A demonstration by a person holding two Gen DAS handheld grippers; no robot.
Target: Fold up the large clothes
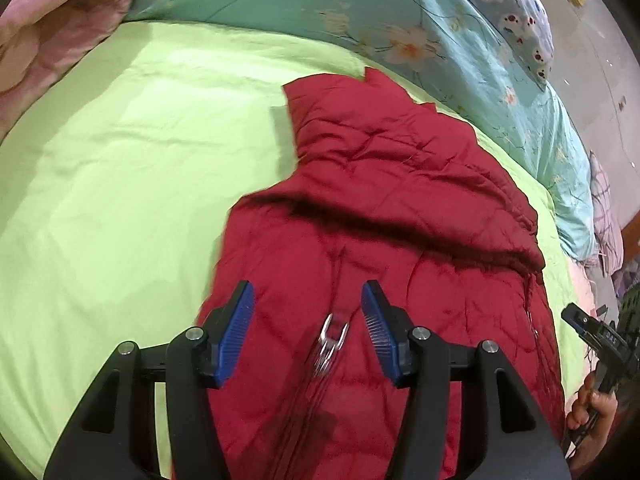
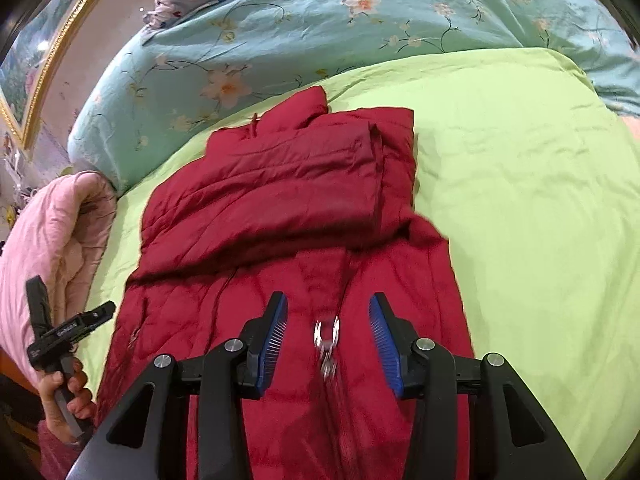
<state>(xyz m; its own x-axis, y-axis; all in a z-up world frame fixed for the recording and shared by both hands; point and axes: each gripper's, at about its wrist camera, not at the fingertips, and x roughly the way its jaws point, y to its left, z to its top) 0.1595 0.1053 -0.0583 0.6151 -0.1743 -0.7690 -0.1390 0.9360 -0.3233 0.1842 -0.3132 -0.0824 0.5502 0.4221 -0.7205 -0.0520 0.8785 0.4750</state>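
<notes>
Big lime-green bedsheet (image 1: pixel 120 184) covers the bed, with a floral teal quilt (image 2: pixel 280 32) bunched along the far edge. Lying flat in the middle is the red puffer jacket (image 1: pixel 380 200), its upper part already folded across itself. Looks soft, puffy and light, but that shiny shell is probably slippery, so I'd pinch the bottom hem corners, not the padding. Left gripper (image 1: pixel 308 320) and right gripper (image 2: pixel 328 332) both hover over it, jaws apart, gripping nothing.
</notes>
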